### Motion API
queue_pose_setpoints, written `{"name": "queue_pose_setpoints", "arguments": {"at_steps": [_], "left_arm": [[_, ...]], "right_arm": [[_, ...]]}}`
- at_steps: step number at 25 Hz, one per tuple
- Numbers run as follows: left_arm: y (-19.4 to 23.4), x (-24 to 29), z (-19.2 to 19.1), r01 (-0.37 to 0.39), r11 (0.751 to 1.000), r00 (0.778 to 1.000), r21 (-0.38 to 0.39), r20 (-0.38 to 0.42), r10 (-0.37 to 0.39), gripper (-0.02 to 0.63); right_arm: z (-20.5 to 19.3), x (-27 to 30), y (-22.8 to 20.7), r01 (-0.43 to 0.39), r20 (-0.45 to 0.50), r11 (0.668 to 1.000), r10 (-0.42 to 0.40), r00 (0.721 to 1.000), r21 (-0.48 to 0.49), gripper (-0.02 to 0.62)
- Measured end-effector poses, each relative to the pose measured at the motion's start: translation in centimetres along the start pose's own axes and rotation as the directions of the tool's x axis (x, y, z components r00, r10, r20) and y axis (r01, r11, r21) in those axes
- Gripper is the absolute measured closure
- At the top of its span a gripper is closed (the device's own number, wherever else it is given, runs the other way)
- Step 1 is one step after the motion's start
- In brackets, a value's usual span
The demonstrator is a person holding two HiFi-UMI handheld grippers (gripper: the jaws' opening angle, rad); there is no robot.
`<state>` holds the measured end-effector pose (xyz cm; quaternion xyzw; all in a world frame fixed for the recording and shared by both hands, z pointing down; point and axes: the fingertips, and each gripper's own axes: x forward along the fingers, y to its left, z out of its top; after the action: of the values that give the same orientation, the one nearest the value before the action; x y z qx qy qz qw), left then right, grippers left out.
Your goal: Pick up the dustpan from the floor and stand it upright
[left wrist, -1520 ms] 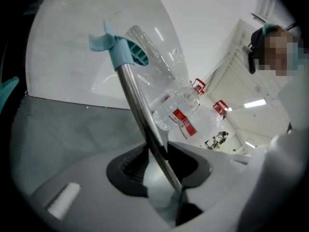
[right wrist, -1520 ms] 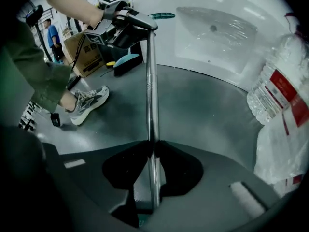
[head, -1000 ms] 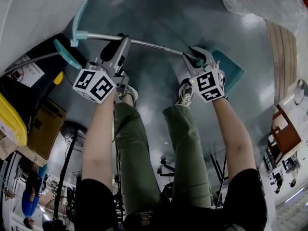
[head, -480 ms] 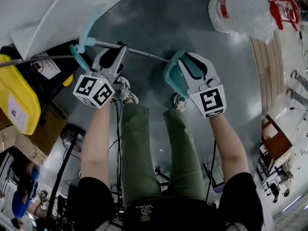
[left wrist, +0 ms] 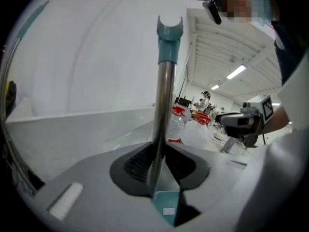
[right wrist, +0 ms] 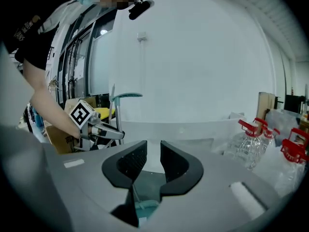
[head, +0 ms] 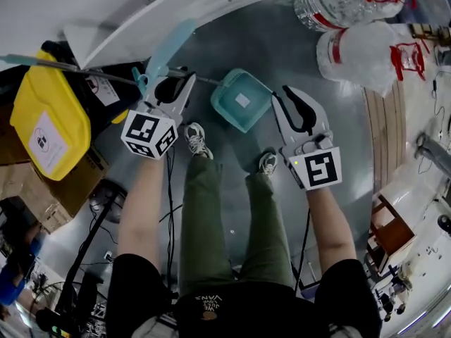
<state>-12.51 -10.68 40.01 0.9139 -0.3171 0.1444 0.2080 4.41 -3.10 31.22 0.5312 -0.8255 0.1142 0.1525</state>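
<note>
The dustpan hangs off the floor. Its teal pan [head: 242, 98] faces the head camera between my two grippers, and its metal handle [left wrist: 164, 105] rises to a teal clip end [left wrist: 170, 37]. My left gripper [head: 171, 79] [left wrist: 161, 161] is shut on that handle, and the pan [left wrist: 166, 204] shows below its jaws. My right gripper [head: 294, 94] [right wrist: 153, 158] sits just right of the pan. Its pads stand apart with only the white wall between them. A bit of teal pan [right wrist: 145, 209] shows beneath them. The right gripper view also catches the left gripper [right wrist: 113, 133] on the handle.
Large water bottles [head: 352, 5] [right wrist: 251, 139] stand at the far right by a white wall ledge [head: 176, 5]. A yellow bin [head: 46, 115], a cardboard box [head: 42, 196] and a second pole [head: 63, 67] crowd the left. The person's shoes [head: 197, 139] are below the pan.
Both grippers have risen and the dustpan has come up off the floor. The handle now stands steeper, and the pan has swung to sit left of the right gripper.
</note>
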Motion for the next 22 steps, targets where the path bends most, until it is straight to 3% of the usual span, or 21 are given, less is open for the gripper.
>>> {"name": "queue_pose_setpoints", "arguments": {"at_steps": [4, 9, 12, 22], "left_arm": [[2.8, -1.8, 1.5, -0.029, 0.996, 0.999, 0.080, -0.017, 0.030, 0.466], [6.8, -3.6, 3.1, -0.063, 0.983, 0.997, 0.170, -0.033, 0.070, 0.466], [9.5, -4.7, 3.9, -0.085, 0.977, 0.995, 0.195, -0.035, 0.094, 0.466], [15.2, -6.8, 4.4, -0.081, 0.957, 0.994, 0.280, -0.052, 0.099, 0.467]], "right_arm": [[2.6, 1.3, 1.4, 0.014, 0.013, 1.000, -0.014, 1.000, -0.001, 0.512], [5.1, 3.4, 3.6, 0.018, 0.039, 1.000, -0.018, 0.999, 0.016, 0.565], [6.3, 4.9, 4.7, 0.020, 0.058, 0.999, -0.022, 0.998, 0.032, 0.594], [8.5, 10.5, 7.9, -0.022, 0.097, 0.997, 0.015, 0.995, 0.072, 0.594]]}}
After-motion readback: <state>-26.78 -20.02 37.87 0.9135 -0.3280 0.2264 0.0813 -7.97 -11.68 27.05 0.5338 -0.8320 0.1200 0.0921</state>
